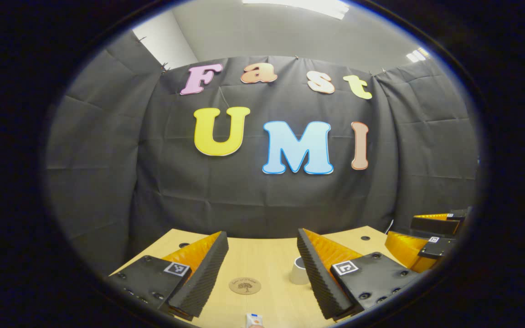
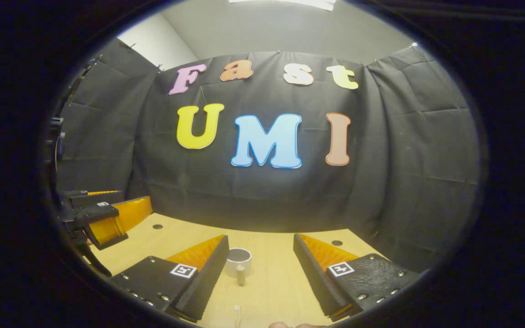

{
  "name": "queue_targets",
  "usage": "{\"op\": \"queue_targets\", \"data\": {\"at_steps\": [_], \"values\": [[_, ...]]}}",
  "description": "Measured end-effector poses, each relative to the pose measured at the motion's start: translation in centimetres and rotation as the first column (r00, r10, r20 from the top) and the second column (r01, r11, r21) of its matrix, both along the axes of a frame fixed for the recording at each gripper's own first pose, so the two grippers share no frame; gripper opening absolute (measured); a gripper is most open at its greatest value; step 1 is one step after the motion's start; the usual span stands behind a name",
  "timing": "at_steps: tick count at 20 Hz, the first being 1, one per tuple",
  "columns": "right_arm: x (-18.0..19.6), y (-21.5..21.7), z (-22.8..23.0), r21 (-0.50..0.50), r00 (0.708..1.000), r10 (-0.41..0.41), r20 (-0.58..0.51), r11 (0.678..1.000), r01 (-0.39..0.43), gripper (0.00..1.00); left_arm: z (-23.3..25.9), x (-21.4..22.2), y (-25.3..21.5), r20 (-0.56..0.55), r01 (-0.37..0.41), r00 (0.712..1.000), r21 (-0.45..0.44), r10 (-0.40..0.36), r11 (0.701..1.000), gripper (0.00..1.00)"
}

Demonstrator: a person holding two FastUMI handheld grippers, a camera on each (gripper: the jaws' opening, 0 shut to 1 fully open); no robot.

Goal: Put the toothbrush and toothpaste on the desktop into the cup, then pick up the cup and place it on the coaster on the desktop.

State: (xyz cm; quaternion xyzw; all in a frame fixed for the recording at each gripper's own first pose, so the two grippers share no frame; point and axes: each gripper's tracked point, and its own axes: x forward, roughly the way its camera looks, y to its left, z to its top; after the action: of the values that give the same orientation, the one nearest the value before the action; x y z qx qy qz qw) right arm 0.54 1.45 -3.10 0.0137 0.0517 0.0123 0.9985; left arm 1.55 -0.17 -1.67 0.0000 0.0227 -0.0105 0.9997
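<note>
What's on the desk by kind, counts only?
Cup: 1
Coaster: 1
Small items near the front edge, partly cut off, likely the toothpaste and toothbrush: 2
Grippers, left gripper and right gripper: 2
Total: 6

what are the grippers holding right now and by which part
Nothing is held. The left gripper and the right gripper both stand open above the desktop, with the cup and coaster lying untouched between their fingers.
</note>
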Motion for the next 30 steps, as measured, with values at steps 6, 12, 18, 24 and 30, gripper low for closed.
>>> {"op": "queue_targets", "data": {"at_steps": [6,12,18,24,30], "values": [[0.7,0.9,-2.0,-0.023,0.998,0.014,-0.061,1.000,-0.016,0.89,-2.1,0.8,0.6,-0.060,0.004,0.998,0.004,-0.004,1.000,1.00],[0.7,2.6,-7.4,0.013,0.952,0.051,-0.302,0.999,-0.050,0.89,-8.9,1.7,0.7,-0.278,0.046,0.959,-0.004,-0.046,0.999,0.98],[-0.8,3.4,-12.7,0.006,0.852,0.073,-0.518,0.997,-0.082,0.89,-15.5,1.3,0.2,-0.502,0.060,0.861,-0.060,-0.082,0.996,0.98],[-2.9,4.6,-17.3,0.030,0.725,0.103,-0.681,0.993,-0.113,0.89,-22.3,-1.3,1.1,-0.726,0.033,0.683,-0.072,-0.075,0.997,0.98],[-5.8,5.4,-21.3,0.045,0.547,0.116,-0.829,0.989,-0.141,0.89,-27.4,-4.4,1.5,-0.876,0.041,0.476,-0.060,-0.072,0.997,0.98]]}}
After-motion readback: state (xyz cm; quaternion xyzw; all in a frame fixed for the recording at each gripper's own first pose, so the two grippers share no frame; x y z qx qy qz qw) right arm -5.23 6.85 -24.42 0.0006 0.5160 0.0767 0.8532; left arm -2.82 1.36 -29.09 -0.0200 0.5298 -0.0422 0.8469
